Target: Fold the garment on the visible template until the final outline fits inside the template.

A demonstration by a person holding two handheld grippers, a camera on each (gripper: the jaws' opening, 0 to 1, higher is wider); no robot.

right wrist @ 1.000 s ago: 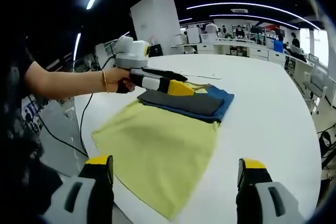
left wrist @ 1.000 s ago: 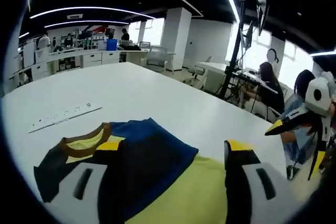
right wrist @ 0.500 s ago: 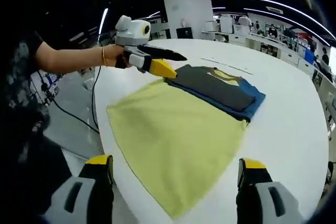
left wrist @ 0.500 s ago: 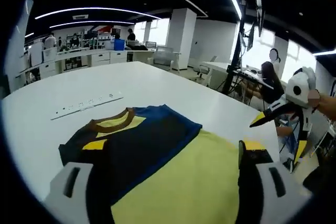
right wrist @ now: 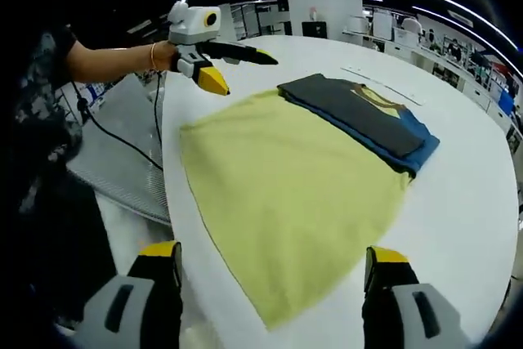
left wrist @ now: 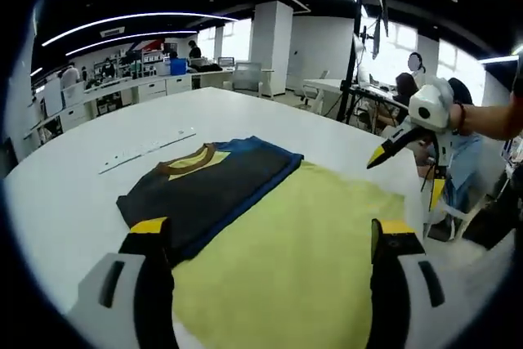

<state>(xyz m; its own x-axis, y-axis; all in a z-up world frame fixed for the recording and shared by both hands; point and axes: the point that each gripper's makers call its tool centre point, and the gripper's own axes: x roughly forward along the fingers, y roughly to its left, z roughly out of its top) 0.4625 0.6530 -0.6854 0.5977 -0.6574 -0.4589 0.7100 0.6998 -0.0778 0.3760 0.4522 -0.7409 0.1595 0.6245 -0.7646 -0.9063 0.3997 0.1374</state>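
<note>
Two tongs, both mine, hang spread and empty above the white bench (left wrist: 73,194). My left tongs (left wrist: 270,239) look over the yellow garment (left wrist: 302,251), which lies flat near the bench edge. A folded dark and blue shirt (left wrist: 208,194) rests on its far end. My right tongs (right wrist: 270,263) face the same garment (right wrist: 286,177) from the opposite side.

Left gripper (left wrist: 270,239) jaws apart, empty, over the yellow shirt body (left wrist: 302,259). Ahead-left: folded dark-and-blue top (left wrist: 212,190). Right gripper (left wrist: 404,153) ahead-right, spread wide.
</note>
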